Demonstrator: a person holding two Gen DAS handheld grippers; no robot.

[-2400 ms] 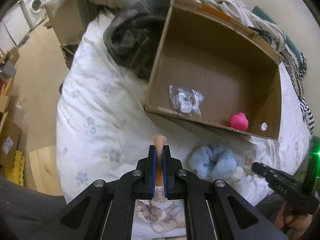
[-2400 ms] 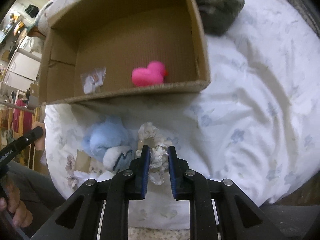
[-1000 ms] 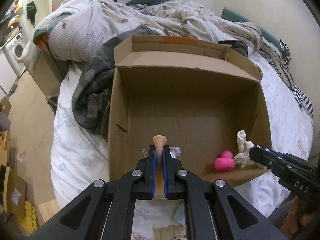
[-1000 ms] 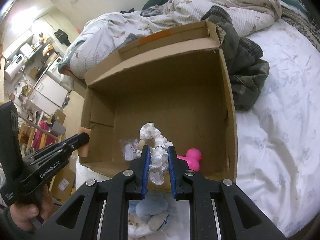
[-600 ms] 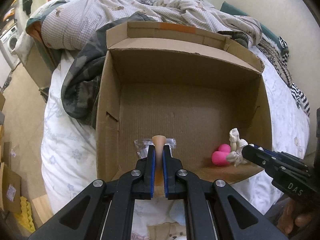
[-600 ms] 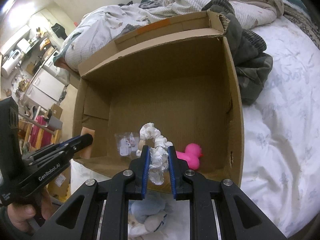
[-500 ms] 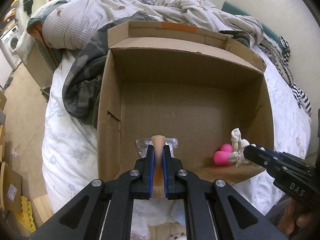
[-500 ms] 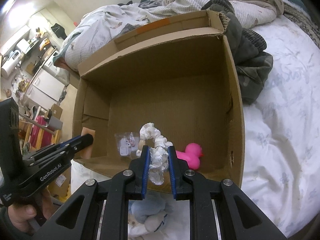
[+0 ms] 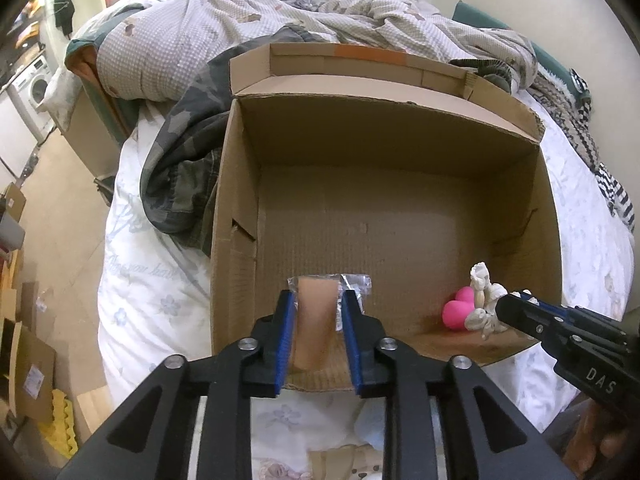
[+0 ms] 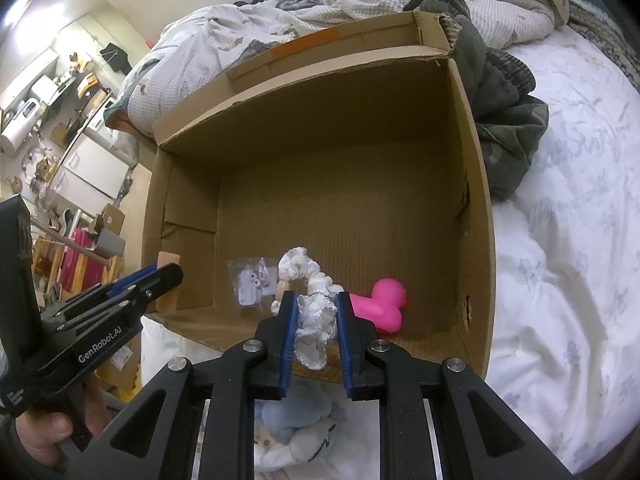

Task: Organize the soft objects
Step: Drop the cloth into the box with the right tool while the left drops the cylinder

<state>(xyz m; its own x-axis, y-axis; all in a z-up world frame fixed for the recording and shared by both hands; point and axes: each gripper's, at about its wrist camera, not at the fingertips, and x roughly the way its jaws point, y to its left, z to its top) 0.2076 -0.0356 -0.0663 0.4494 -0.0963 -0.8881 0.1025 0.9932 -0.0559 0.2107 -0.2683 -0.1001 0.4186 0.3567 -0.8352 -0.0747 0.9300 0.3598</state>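
On my far left the bed (image 9: 152,300) drops off to open floor (image 9: 52,200) cluttered with flattened cartons, so there is little spare mattress beside the cardboard box (image 9: 236,200) on that side; a camouflage garment (image 9: 180,176) is bunched against the box's left wall. My left tongs (image 9: 318,334) hang over the near-left rim of the box, and their jaws have just been opening: the tan pad (image 9: 314,320) stands between the blue faces with a gap showing on either side, so I read it as let go, though I cannot tell whether it touches one face. Just beyond it a clear plastic packet (image 10: 252,280) lies on the box floor near the front wall. The middle and back of the floor are bare, with tall walls and a raised rear flap closing it in. My right tongs (image 10: 316,320) are clenched on the white braided plush (image 10: 314,316), which loops up over the near rim. The pink rubber duck (image 10: 384,304) sits just right of it, near the front-right corner. Below the rim, a pale blue plush (image 10: 296,420) rests on the bed. Right of the box the quilt lies wide and open
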